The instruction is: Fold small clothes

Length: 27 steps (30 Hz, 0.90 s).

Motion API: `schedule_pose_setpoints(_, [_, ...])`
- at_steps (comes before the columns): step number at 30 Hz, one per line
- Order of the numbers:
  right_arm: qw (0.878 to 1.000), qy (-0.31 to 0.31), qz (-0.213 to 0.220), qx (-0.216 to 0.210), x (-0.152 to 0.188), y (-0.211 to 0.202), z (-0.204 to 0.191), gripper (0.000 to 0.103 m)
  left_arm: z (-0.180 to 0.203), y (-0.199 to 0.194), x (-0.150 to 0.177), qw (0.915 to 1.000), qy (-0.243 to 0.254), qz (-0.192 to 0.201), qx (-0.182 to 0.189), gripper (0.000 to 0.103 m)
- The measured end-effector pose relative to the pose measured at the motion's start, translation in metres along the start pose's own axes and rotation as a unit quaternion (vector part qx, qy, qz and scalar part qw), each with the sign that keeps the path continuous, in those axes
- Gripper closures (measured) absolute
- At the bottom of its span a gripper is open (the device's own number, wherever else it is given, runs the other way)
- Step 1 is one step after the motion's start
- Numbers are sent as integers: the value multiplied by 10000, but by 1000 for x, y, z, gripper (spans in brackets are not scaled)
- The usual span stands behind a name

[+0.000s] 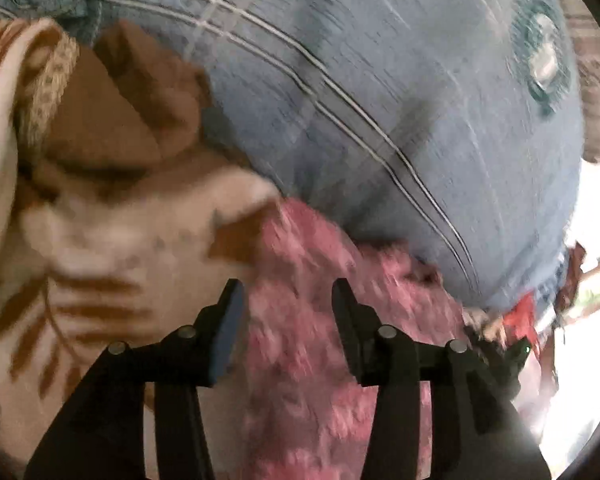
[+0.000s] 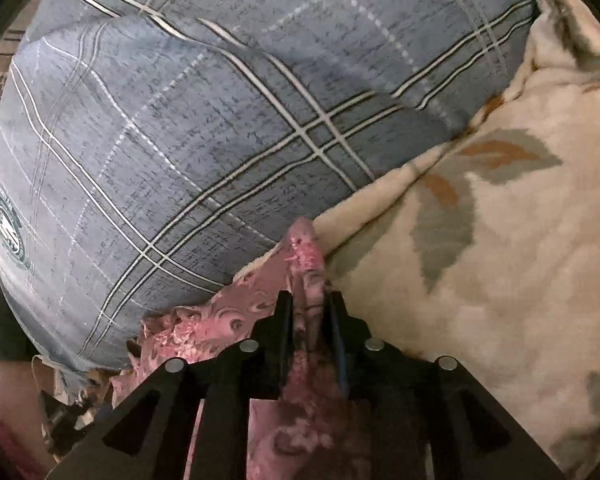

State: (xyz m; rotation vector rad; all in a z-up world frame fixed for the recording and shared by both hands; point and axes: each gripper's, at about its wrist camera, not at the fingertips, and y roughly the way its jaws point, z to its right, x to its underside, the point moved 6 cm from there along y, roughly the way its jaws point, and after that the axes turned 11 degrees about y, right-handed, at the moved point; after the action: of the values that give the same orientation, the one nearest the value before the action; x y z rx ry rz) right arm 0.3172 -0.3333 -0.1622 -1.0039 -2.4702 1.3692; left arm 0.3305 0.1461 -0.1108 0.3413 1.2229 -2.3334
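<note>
- Your left claw (image 1: 288, 320) hangs with its jaws spread apart and nothing between them; the pink patterned garment (image 1: 312, 340) lies directly under and ahead of it, though blur in this view hides whether the pads touch the cloth.
- To the left of that claw sits the cream blanket with brown leaves (image 1: 72, 288), bunched up; beyond both rises the blue plaid pillow (image 1: 380, 100).
- The garment runs as a long strip from the left claw across towards your right one, hugging the foot of the pillow, so its long axis lies roughly along the line between your two claws.
- Your right claw (image 2: 309, 300) is clamped on a raised fold of the pink patterned garment (image 2: 204, 328), which pokes up past the fingertips where the blue plaid pillow (image 2: 220, 120) meets the cream blanket (image 2: 480, 260).
- The left claw looks nearer the free end, so I judge it should close there to stretch the cloth flat on the bed.
</note>
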Motion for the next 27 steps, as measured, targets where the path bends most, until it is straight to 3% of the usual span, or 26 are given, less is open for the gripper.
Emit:
schedule_pose_setpoints(3, [9988, -158, 124, -441, 9, -38, 2, 80, 18, -13, 29, 9989, 391, -27, 247, 54])
schedule_pose_setpoints(5, [9988, -310, 150, -342, 20, -58, 18, 64, 23, -11, 46, 9977, 664, -120, -61, 52])
schedule_pose_setpoints(8, [9959, -774, -325, 344, 42, -55, 46, 73, 24, 3, 74, 9863, 1158, -666, -969, 55])
schedule_pose_setpoints(10, [9951, -886, -131, 415, 47, -71, 46, 74, 33, -7, 79, 9882, 1103, -565, -906, 62])
schedule_pose_setpoints(13, [9982, -587, 143, 53, 44, -105, 41, 70, 44, -44, 90, 9935, 987, -205, -532, 61])
schedule_pose_setpoints(15, [9974, -673, 240, 101, 50, -122, 42, 64, 49, -61, 104, 9947, 965, -8, -352, 58])
schedule_pose_setpoints(17, [9962, -779, 221, 329, 63, -127, 50, 55, 55, -57, 114, 9954, 928, -33, -218, 56])
schedule_pose_setpoints(19, [9955, -781, 36, 543, 76, -113, 49, 55, 53, -42, 126, 9941, 967, -248, -422, 56])
schedule_pose_setpoints(21, [9948, -866, 51, 530, 83, -107, 48, 73, 49, -25, 137, 9901, 1040, -485, -808, 56])
schedule_pose_setpoints(22, [9936, -1034, 54, 440, 86, -111, 41, 97, 48, -22, 141, 9890, 1096, -449, -882, 56])
schedule_pose_setpoints(25, [9946, -923, 474, 56, 83, -131, 31, 98, 47, -27, 145, 9907, 986, -327, -875, 56])
schedule_pose_setpoints(27, [9939, -968, 421, 316, 82, -128, 39, 98, 44, -32, 148, 9927, 840, -331, -796, 56])
